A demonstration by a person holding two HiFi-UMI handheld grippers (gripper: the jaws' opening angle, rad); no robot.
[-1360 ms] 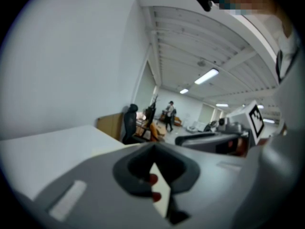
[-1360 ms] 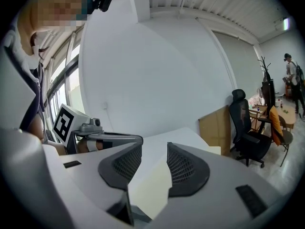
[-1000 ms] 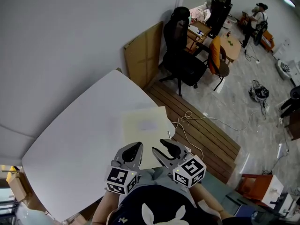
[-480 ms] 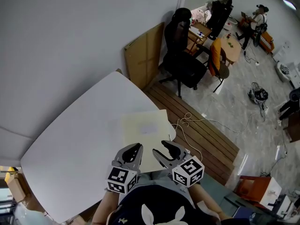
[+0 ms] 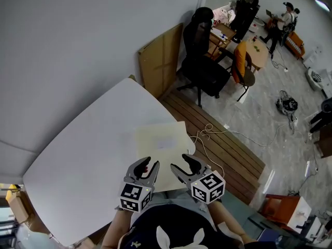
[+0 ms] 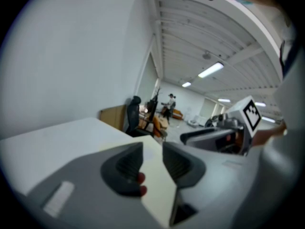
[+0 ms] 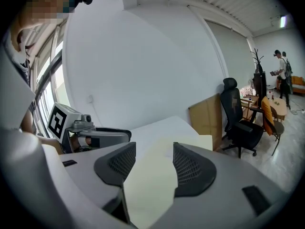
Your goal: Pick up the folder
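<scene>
Evidently readied for a two-handed lift, the left gripper (image 5: 148, 165) and right gripper (image 5: 180, 163) hover side by side at the near edge of the cream folder (image 5: 161, 143), which lies flat by the white table's (image 5: 88, 139) right edge, both pairs of jaws just opening, apart, pinching nothing yet.

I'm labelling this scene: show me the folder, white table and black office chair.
folder (image 5: 162, 147): head view, middle of its cream cover.
white table (image 5: 88, 149): head view, bare top left of the folder.
black office chair (image 5: 193, 45): head view, its backrest.
</scene>
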